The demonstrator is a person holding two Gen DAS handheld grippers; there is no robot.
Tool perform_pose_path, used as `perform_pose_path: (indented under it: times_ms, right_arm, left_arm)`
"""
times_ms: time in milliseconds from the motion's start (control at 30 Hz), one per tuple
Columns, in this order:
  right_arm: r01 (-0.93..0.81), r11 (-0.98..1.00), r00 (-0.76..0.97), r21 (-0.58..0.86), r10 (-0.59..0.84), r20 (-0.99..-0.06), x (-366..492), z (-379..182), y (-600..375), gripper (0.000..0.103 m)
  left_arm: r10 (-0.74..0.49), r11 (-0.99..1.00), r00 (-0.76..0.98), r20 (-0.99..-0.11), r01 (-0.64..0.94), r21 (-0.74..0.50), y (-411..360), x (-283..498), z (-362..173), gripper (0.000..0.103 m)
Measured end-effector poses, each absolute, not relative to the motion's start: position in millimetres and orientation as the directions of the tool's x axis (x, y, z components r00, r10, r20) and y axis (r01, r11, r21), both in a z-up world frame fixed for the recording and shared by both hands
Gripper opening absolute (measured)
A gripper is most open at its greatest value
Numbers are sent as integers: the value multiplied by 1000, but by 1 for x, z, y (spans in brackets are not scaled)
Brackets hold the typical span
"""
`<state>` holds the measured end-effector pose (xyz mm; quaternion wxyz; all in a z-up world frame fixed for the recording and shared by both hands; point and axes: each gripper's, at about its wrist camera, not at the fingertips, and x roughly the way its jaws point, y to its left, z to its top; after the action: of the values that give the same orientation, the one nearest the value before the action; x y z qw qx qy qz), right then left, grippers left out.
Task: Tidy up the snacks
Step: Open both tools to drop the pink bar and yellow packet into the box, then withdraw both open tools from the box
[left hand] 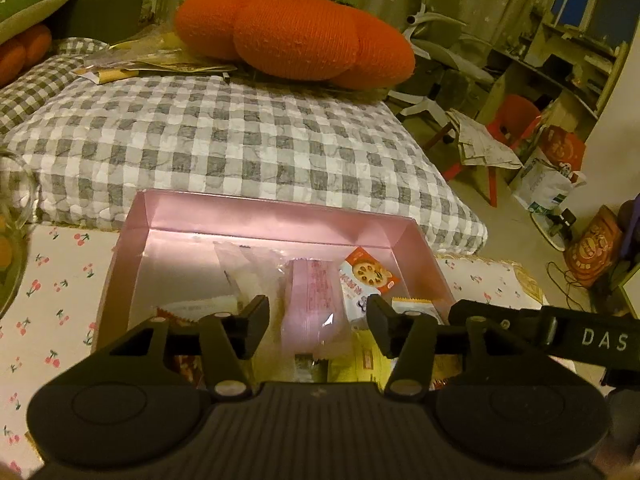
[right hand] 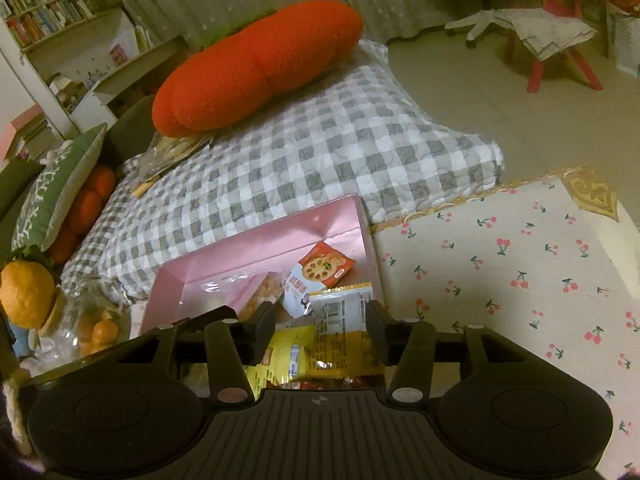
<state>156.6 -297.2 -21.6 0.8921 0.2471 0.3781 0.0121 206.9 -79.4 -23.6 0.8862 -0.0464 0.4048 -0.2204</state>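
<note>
A pink box [left hand: 276, 216] stands on the cherry-print tablecloth [left hand: 56, 280] and holds several snack packets. Among them are a pale pink packet [left hand: 314, 304], an orange-and-white packet [left hand: 366, 276] and a yellow packet [left hand: 366, 360]. My left gripper [left hand: 318, 320] hovers over the box, open and empty. My right gripper [right hand: 320, 330] is open over the same box [right hand: 280, 236], above a yellow packet [right hand: 332, 352] and a white packet [right hand: 344, 304]. The orange-and-white packet also shows in the right wrist view [right hand: 320, 268]. The right gripper's arm [left hand: 560, 332] shows beside the left.
A checked cushion [left hand: 224, 136] lies behind the box with an orange pillow [left hand: 296, 32] on it. A glass jar [right hand: 88, 320] and an orange fruit [right hand: 26, 292] stand left of the box. The cloth [right hand: 520, 264] stretches to the right. A red chair [right hand: 560, 20] stands on the floor.
</note>
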Motion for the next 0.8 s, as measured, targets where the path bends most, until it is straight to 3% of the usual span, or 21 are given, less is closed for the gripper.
perform_pose_path:
  times_ms: [500,800]
  right_arm:
    - [148,900,723,411,185,-666,111,6,-291,77]
    - [134,911,724,389,178,-667,84,12,-282,87]
  left_arm:
    - [-444,891,562,-698,362,-275,-55,158,-3,78]
    - [-451,885,552,-701,378,-272,-40,130,3,93]
